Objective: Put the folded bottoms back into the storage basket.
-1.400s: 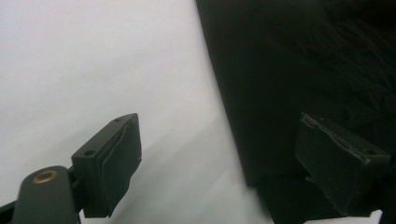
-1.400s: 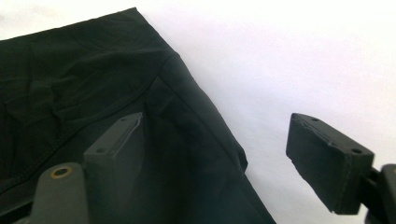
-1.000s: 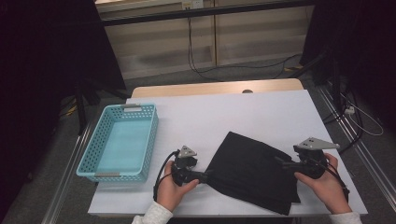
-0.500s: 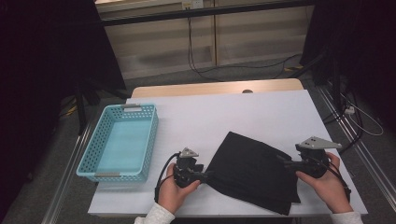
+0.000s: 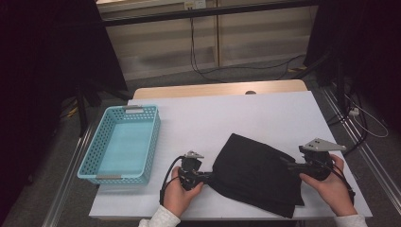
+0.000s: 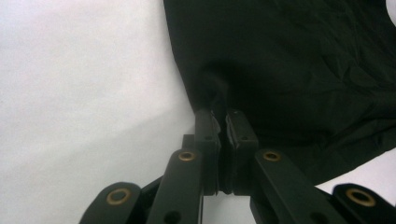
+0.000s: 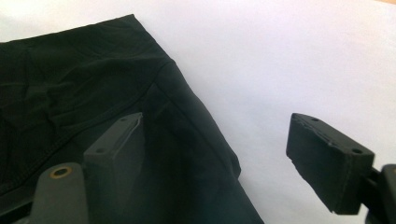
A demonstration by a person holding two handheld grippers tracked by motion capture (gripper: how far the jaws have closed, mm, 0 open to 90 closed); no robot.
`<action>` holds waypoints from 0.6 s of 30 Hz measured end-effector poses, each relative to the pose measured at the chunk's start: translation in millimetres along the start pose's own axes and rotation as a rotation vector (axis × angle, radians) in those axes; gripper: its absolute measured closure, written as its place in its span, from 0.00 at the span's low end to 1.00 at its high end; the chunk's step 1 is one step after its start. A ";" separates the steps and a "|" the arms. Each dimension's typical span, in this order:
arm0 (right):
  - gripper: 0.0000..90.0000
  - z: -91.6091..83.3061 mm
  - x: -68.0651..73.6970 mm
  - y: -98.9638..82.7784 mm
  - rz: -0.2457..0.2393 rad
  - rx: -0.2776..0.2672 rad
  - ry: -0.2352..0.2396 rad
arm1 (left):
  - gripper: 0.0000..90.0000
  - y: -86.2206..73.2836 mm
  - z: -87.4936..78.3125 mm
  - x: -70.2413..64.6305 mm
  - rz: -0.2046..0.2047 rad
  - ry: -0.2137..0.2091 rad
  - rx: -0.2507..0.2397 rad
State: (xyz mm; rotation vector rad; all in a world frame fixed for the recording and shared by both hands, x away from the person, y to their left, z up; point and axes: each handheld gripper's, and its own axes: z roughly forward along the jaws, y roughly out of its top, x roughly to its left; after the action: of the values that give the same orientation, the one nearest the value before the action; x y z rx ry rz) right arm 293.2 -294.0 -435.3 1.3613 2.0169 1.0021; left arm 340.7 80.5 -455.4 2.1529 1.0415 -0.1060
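A: Where's your left gripper (image 6: 223, 126)?
B: Your jaws have just closed, pinching the black garment's (image 5: 257, 172) left edge on the white table (image 5: 246, 118).
A: And your right gripper (image 7: 224, 154)?
B: Jaws wide apart, straddling its right edge.

- No legible text, label, brand, number or sign appears on the black cloth (image 5: 257, 172), the turquoise basket (image 5: 124, 142) or the white surface (image 5: 236, 118).
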 end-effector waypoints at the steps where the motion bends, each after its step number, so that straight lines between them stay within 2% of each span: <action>1: 0.21 0.1 0.1 0.0 -0.002 0.000 0.001 | 0.95 1.9 -0.6 2.1 -0.009 -0.005 0.010; 5: 0.21 0.2 0.7 -0.3 -0.003 -0.002 0.003 | 0.95 8.8 -3.6 11.0 -0.020 -0.015 0.024; 13: 0.21 -0.9 1.4 -1.1 0.000 -0.005 -0.001 | 0.96 29.1 -11.6 34.8 -0.046 -0.021 -0.002; 18: 0.21 1.6 5.6 -2.2 -0.009 -0.007 -0.002 | 0.96 42.4 -10.7 46.5 -0.032 -0.008 0.020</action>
State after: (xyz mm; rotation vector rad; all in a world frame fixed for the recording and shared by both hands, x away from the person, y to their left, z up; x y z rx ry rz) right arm 291.1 -288.8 -438.1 1.3476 2.0139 1.0025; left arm 399.4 100.4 -440.0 2.1526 1.0747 -0.1399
